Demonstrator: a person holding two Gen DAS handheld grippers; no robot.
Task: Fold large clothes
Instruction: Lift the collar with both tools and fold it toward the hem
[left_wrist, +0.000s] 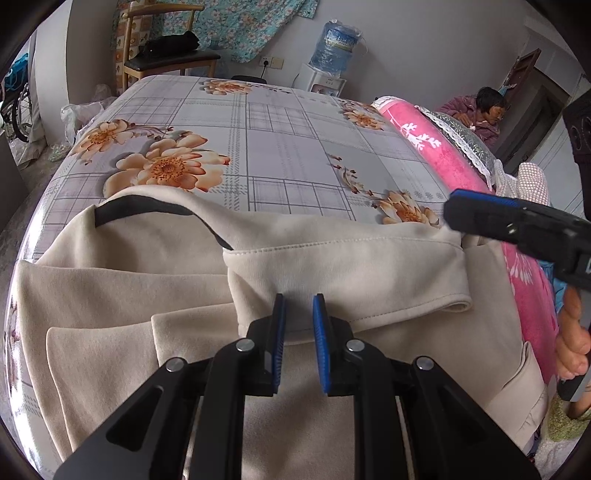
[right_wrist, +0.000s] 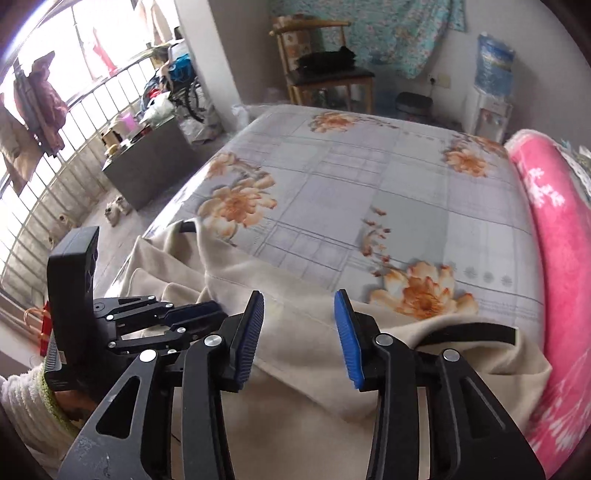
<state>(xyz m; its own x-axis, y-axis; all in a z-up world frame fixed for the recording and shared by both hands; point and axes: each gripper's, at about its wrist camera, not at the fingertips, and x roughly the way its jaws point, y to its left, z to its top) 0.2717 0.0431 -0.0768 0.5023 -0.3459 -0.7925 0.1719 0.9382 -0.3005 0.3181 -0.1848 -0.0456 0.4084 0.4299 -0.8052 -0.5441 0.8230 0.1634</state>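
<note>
A large cream garment (left_wrist: 332, 266) with black trim lies bunched on the near part of the bed; a sleeve or hem is folded across it. My left gripper (left_wrist: 299, 317) has its blue pads close together on a fold of that cloth. The same gripper (right_wrist: 218, 310) shows low at the left of the right wrist view, resting on the garment (right_wrist: 303, 369). Its right-hand counterpart (right_wrist: 299, 299) hovers over the cloth's far edge, open with nothing between its pads. In the left wrist view that right gripper (left_wrist: 458, 214) comes in from the right, above the garment's corner.
The floral grey bed sheet (left_wrist: 277, 147) stretches beyond the garment. A rolled pink blanket (left_wrist: 424, 147) lines the bed's right side, and a person (left_wrist: 484, 110) sits past it. A wooden chair (left_wrist: 170, 55) and a water dispenser (left_wrist: 328, 70) stand at the far wall.
</note>
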